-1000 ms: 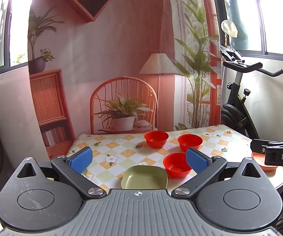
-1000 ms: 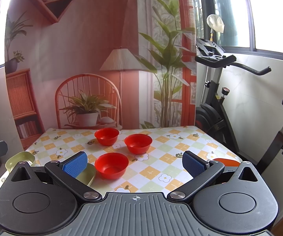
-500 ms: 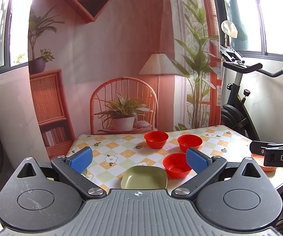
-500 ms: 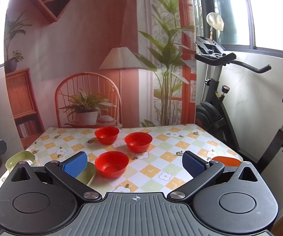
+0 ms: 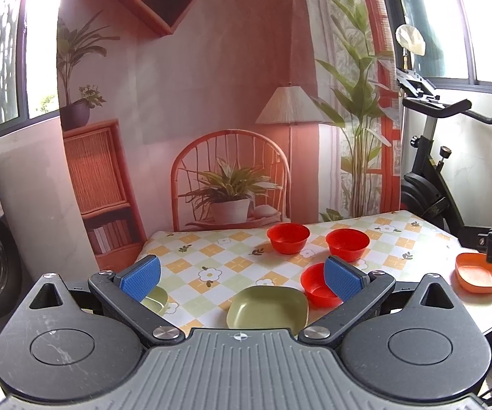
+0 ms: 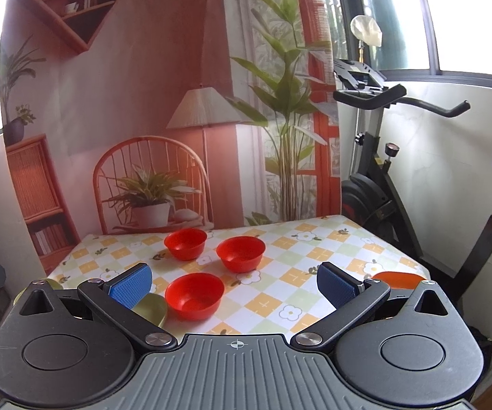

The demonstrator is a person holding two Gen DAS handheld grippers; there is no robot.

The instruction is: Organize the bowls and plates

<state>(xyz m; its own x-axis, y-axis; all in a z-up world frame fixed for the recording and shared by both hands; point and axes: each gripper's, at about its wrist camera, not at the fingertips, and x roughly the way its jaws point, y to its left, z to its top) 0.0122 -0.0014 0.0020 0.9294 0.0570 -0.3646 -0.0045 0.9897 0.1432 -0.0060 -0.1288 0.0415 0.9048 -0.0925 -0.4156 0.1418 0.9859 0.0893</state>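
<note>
both grippers spread wide, nothing picked up yet

the left gripper (image 5: 242, 275) has its blue pads far apart with nothing between them, and it hangs off the near edge of the table (image 5: 212, 256). same story for the right gripper (image 6: 234, 285): pads wide, empty, also short of the dishes.

closest to the left one is the green plate (image 5: 268, 312), sitting right at the near edge, almost dead centre in its view. a second green plate (image 5: 155, 300) peeks out behind the left pad, mostly hidden. just past the first plate's right side is the nearest red bowl (image 5: 316, 288), and further back two more red bowls (image 5: 288, 237) stand near each other by the far edge. an orange plate (image 5: 478, 275) sits alone at the right corner, well apart from the rest.

my read: this is the very start, nothing stacked, everything loose. next move probably wants the left gripper dropping onto a green plate's rim, or the right one going for the nearest red bowl to nest it with the others. thin rims, so line it up square or it'll slip.
</note>
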